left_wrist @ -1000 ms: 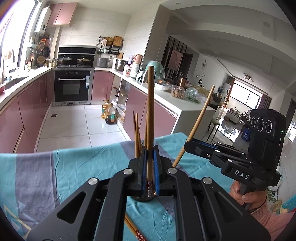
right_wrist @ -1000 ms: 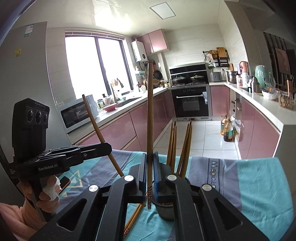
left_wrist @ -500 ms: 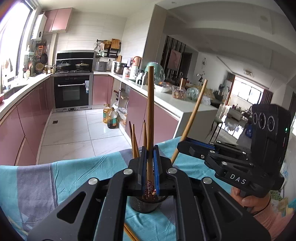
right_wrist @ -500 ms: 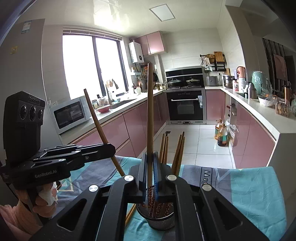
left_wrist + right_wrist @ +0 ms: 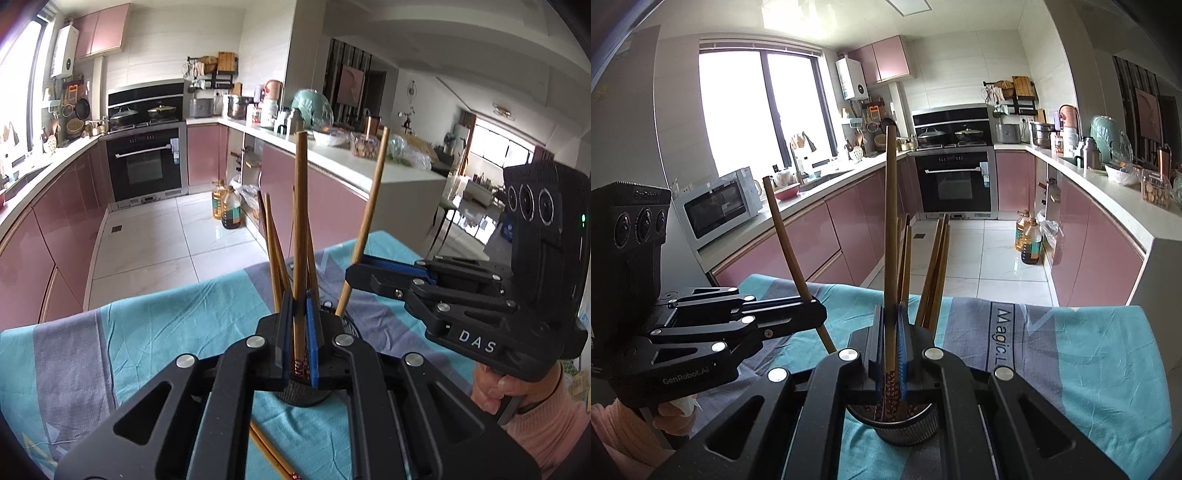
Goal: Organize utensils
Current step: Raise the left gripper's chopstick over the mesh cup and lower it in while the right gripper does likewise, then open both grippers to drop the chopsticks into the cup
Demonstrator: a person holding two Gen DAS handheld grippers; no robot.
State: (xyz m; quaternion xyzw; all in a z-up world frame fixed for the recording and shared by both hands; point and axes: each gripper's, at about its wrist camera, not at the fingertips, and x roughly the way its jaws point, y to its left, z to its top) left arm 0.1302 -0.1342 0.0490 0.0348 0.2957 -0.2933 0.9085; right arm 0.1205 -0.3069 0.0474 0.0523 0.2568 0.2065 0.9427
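- My left gripper (image 5: 300, 332) pinches one chopstick (image 5: 300, 229) upright; my right gripper (image 5: 891, 336) pinches another (image 5: 890, 229).
- The holder (image 5: 892, 424) sits directly below both tips, on the cloth (image 5: 1089, 350).
- Both sticks stand near vertical, equally near.
- Since a second ago, both have sunk toward the holder's mouth.

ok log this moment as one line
left gripper: shut on brown wooden chopstick | right gripper: shut on second wooden chopstick | both above dark round mesh holder | stage: inserting
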